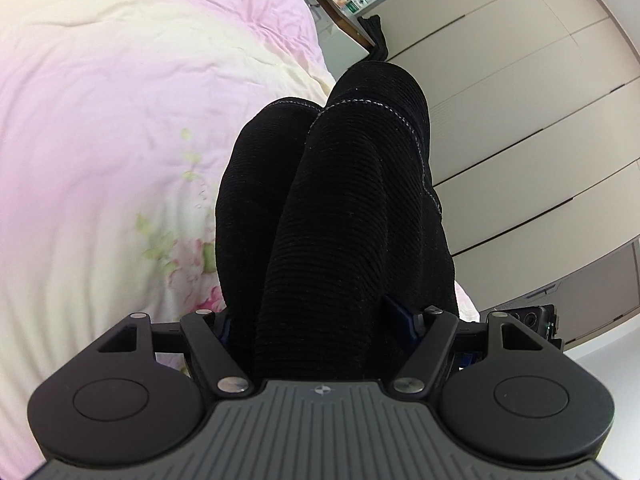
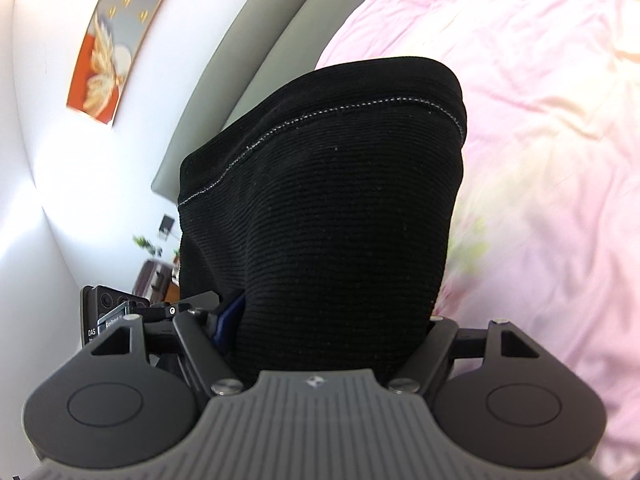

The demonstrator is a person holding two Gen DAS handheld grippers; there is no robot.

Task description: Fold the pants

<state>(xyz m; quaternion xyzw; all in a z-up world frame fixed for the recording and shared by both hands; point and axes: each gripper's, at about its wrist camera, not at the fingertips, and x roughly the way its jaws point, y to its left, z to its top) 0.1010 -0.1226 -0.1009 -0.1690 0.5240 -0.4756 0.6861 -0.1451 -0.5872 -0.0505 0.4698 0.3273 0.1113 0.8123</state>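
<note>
Black ribbed knit fills both grips: the left gripper (image 1: 320,320) clamps a bunched, rounded roll of the pants (image 1: 332,208), and the right gripper (image 2: 332,320) pinches another thick fold of the same pants (image 2: 320,208), a pale stitched seam curving across each fold. Lifted off the bed, the cloth hangs over a soft, wrinkled pink floral quilt (image 1: 120,140) that spreads wide to one side. Smooth beige wardrobe panels (image 1: 540,100) stand beyond the bed's edge.

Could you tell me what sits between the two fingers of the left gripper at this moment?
Black ribbed pants fabric fills the gap of the left gripper, bunched in folds; the left wrist view shows it.
</note>
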